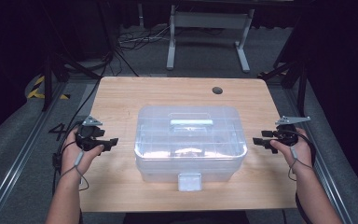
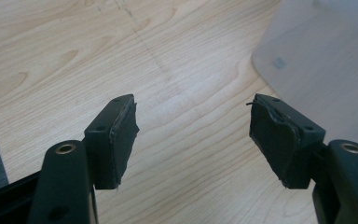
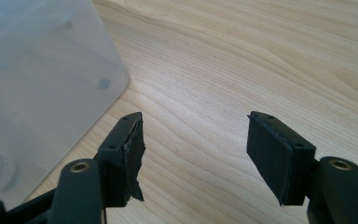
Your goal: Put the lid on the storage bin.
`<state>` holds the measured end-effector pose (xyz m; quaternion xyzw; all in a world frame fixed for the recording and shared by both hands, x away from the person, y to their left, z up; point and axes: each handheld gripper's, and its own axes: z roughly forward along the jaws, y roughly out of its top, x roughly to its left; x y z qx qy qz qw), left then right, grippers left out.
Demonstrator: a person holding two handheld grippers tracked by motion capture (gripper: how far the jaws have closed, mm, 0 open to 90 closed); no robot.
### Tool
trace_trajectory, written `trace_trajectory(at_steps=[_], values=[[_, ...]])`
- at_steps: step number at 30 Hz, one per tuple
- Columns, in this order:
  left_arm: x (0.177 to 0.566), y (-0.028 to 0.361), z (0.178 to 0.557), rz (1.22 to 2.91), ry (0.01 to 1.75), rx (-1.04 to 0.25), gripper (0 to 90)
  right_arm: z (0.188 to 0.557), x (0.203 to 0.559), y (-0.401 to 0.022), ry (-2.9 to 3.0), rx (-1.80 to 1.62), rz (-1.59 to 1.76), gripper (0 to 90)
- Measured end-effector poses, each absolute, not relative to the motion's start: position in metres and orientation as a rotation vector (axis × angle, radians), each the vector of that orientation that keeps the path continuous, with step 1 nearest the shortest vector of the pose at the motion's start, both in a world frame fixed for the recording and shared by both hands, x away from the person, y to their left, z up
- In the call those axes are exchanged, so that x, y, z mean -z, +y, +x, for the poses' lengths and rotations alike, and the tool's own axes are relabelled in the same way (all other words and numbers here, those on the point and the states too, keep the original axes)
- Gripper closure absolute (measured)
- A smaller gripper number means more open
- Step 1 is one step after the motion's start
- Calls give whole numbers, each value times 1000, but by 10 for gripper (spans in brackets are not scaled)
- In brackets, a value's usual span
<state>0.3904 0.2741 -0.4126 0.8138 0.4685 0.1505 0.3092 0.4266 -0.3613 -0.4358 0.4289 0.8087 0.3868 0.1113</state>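
Two grippers flank one clear plastic box point(image 1: 190, 142), and the main risk, as I judge it, is an uneven grip on it. The box is wide, smooth and translucent; if one gripper reaches its side wall before the other, the box may slide or turn on the wooden surface point(image 1: 121, 98) instead of being held. The rounded lower corners also give the pads little to catch, so a low grip could slip off. The white latch point(image 1: 189, 181) at the front edge might be pushed by accident if a hand drifts toward the middle.

Going from left to right: the left gripper point(image 1: 108, 142) lies at 9 o'clock from the box, near but not touching, with its jaws apart and nothing between them. In the left gripper view, the left gripper point(image 2: 193, 133) has bare wood between its pads, and the box wall point(image 2: 326, 65) is at about 2 o'clock. The box sits in the centre of the surface, lid closed, with a handle point(image 1: 191, 122) on top. The right gripper point(image 1: 262, 142) lies at 3 o'clock from the box, also apart and empty. In the right gripper view, the box point(image 3: 42, 84) is at about 10 o'clock from the right gripper point(image 3: 196, 151).
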Motion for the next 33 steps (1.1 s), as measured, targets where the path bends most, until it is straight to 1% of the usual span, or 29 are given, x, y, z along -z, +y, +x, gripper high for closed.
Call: trace_trajectory(at_steps=[10,21,25,29,33], values=[[430,270,394,2183,1229,-363,313,433,461,-359,2358,-1131,1233,341],[444,268,395,2213,1222,-358,305,433,475,-353,2356,-1104,1207,322],[448,266,394,2243,1215,-332,269,432,479,-347,2366,-1093,1194,303],[450,266,393,2269,1185,-344,232,432,480,-343,2373,-1076,1179,288],[451,266,391,2255,1201,-342,212,432,481,-341,2386,-1058,1167,270]])
